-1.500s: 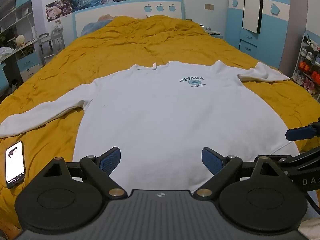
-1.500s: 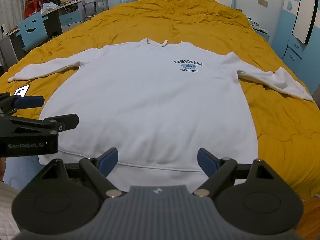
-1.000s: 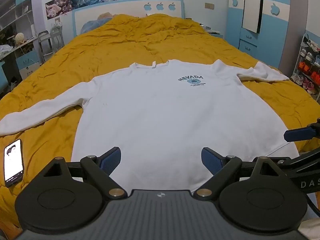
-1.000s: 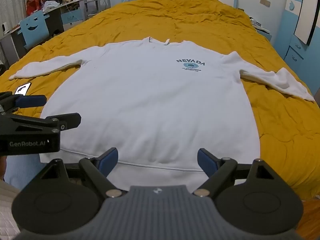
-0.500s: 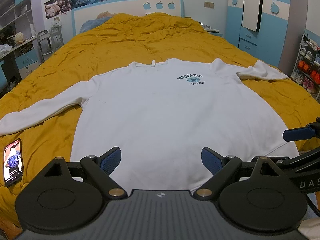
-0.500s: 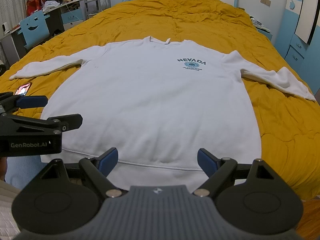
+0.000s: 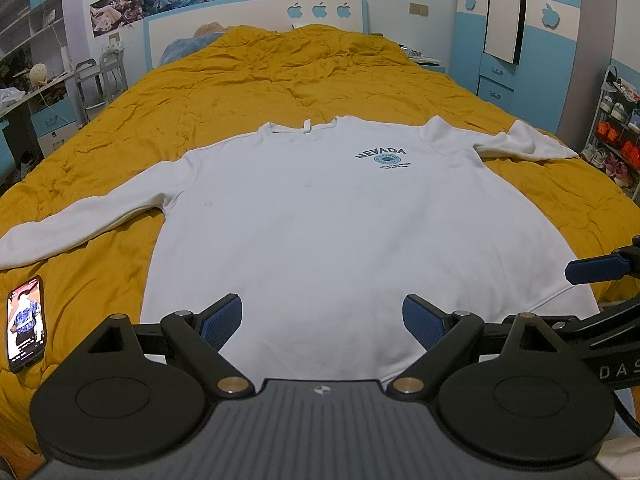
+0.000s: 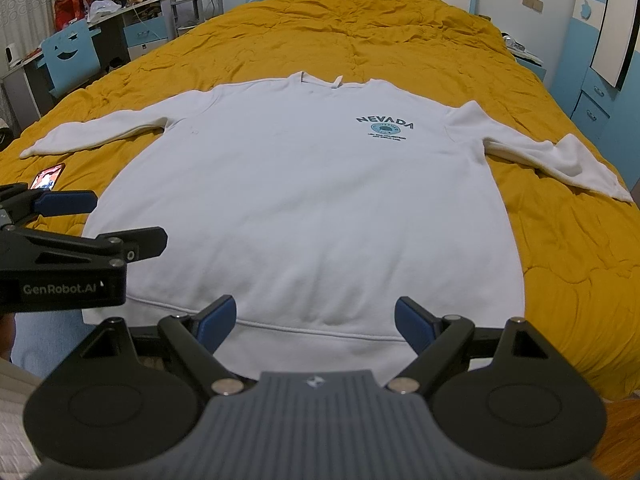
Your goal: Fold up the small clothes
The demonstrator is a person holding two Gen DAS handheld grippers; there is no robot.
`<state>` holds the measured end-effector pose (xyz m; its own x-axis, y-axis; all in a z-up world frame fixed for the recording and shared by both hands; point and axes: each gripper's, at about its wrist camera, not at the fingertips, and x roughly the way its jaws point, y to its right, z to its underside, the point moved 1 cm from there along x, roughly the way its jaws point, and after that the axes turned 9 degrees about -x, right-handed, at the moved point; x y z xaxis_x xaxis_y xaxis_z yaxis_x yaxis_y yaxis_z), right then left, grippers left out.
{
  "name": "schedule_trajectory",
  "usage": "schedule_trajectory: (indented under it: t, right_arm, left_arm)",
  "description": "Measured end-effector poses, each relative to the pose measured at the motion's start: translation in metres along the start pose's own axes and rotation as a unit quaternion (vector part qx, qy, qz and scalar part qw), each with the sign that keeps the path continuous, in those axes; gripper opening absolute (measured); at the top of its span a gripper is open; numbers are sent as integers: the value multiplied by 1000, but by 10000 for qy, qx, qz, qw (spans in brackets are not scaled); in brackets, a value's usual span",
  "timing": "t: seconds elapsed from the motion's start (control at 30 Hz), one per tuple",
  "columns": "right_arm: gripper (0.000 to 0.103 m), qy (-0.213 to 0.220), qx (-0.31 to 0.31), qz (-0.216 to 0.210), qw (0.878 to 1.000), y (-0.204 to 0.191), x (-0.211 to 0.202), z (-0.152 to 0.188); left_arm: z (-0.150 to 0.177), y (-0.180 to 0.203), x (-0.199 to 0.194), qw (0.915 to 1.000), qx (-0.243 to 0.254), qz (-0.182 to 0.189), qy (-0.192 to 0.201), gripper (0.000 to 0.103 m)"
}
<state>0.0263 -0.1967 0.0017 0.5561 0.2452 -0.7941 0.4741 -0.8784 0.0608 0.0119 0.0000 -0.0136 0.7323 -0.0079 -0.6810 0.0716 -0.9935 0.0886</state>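
Both tongs are standing wide open and holding nothing; the left gripper [image 7: 322, 314] and the right gripper [image 8: 316, 320] are hovering side by side above the hem of the white sweatshirt [image 7: 320, 216]; it is lying flat, front up, sleeves spread out, on the yellow bedspread [image 7: 320, 80]; a phone [image 7: 25, 323] is lying on the bedspread beside the left sleeve, screen lit.
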Motion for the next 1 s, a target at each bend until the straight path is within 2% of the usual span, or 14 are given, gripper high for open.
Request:
schedule_trajectory:
  t: [1.0]
  right_arm:
    - [82,-15,-1,-8,10000,1,0,-1]
  left_arm:
    - [7,-3,1,10000,-22,-10,-32,103]
